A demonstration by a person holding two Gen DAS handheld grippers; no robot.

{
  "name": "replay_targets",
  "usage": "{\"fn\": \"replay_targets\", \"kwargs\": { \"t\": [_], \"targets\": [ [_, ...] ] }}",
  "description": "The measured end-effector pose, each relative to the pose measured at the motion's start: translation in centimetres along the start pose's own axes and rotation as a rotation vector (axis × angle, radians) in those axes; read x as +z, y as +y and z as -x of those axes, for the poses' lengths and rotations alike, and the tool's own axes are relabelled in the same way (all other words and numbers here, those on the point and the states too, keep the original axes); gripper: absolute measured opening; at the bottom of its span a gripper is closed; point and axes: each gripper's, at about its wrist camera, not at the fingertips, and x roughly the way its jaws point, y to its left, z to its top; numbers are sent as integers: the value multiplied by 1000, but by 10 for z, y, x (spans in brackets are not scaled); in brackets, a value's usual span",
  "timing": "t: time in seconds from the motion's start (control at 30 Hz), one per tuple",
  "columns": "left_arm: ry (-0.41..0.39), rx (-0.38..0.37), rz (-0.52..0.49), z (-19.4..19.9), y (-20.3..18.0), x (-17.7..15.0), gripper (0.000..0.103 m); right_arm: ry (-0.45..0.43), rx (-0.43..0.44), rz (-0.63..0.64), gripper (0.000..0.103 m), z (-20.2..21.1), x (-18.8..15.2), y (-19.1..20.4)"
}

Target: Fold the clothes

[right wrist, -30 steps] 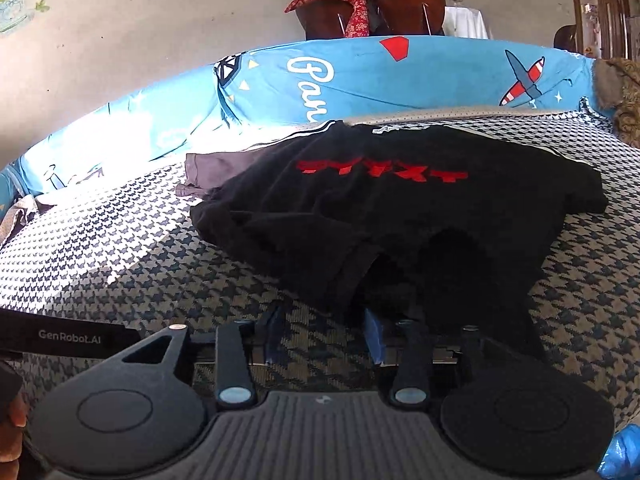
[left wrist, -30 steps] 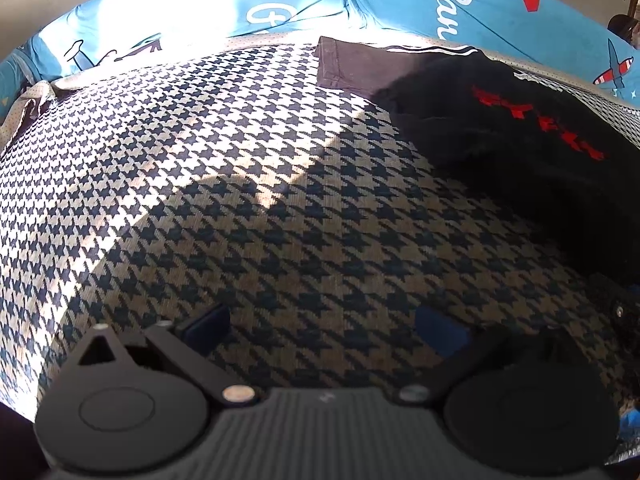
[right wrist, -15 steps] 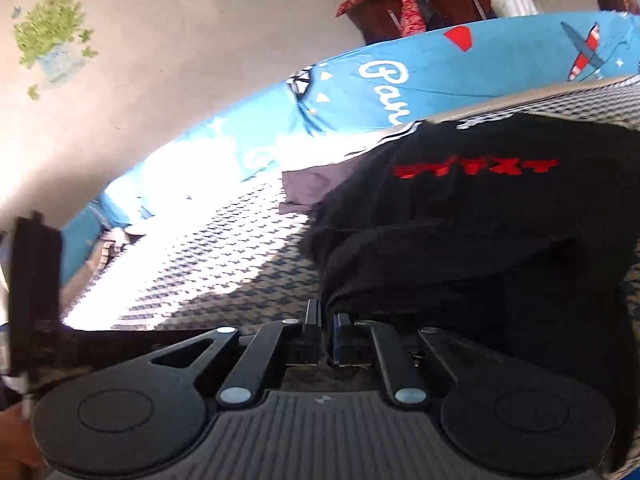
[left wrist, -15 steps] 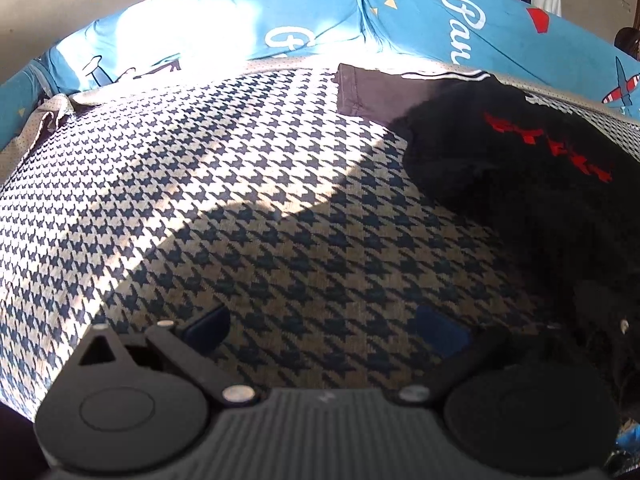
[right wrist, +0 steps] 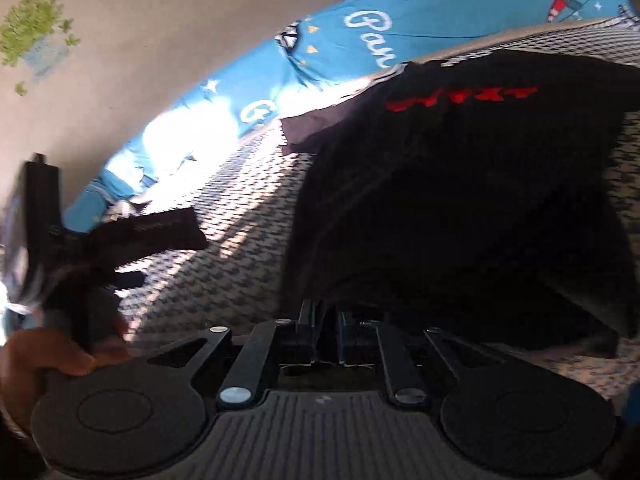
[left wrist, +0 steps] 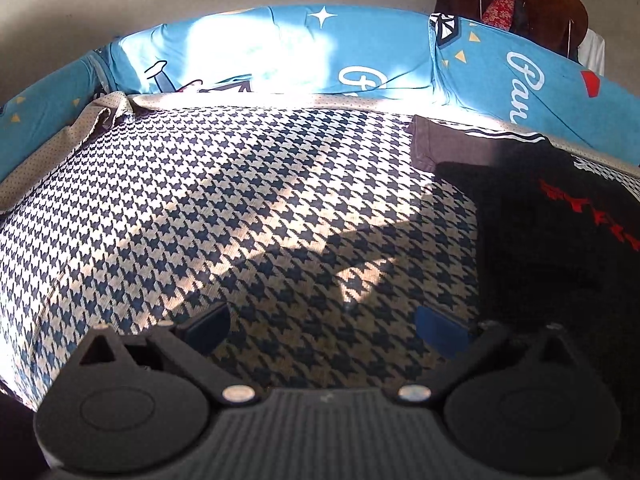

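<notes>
A black T-shirt (right wrist: 460, 200) with red lettering lies on the houndstooth cover (right wrist: 240, 248), one grey-lit sleeve sticking out toward the back left. My right gripper (right wrist: 327, 332) is shut on a dark fold of the shirt's near edge and holds that edge lifted. In the left wrist view the same shirt (left wrist: 552, 240) fills the right side. My left gripper (left wrist: 322, 330) stands open above bare houndstooth cover (left wrist: 240, 208), left of the shirt, nothing between its blue pads. The left gripper body and a hand (right wrist: 60, 356) show at the right wrist view's left edge.
A blue cushion backrest (left wrist: 360, 60) with white script and plane prints runs behind the cover. A beige perforated cloth (left wrist: 60, 140) lies at the left edge. Dark chairs with a red cloth (left wrist: 512, 4) stand behind. Sunlight patches cross the cover.
My right gripper went from open to shut on the shirt's near edge and raised it, tilting left. The left gripper stayed open and drew back from the shirt.
</notes>
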Motion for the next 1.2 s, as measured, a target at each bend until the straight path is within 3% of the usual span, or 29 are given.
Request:
{"fn": "replay_targets", "kwargs": {
  "t": [0.07,0.13,0.27,0.53,0.63,0.73,0.9,1.03,1.2],
  "targets": [
    [0,-6,0,1,0,0,103,-12,-76,2,15,3,-4,-2],
    [-2,-11,-1,2,-1,0,103,-40,-52,4,15,11,-4,0],
    [-6,-18,-4,4,-2,0,103,-76,4,130,15,19,-3,23],
    [4,-30,-4,4,-3,-1,103,-97,-38,320,15,16,-10,52],
    [11,-39,-16,3,-7,-2,103,-67,-7,379,15,9,-14,61],
    [14,-46,-34,4,-12,-3,103,-34,-26,445,18,-7,-22,67],
    [19,-49,-38,3,-13,-4,103,6,-98,566,41,-35,-36,72],
    [29,-49,-33,1,-14,-5,103,35,-143,620,42,-53,-45,68],
    [31,-59,-38,3,-17,-5,103,11,-155,656,41,-57,-50,65]
  ]
}}
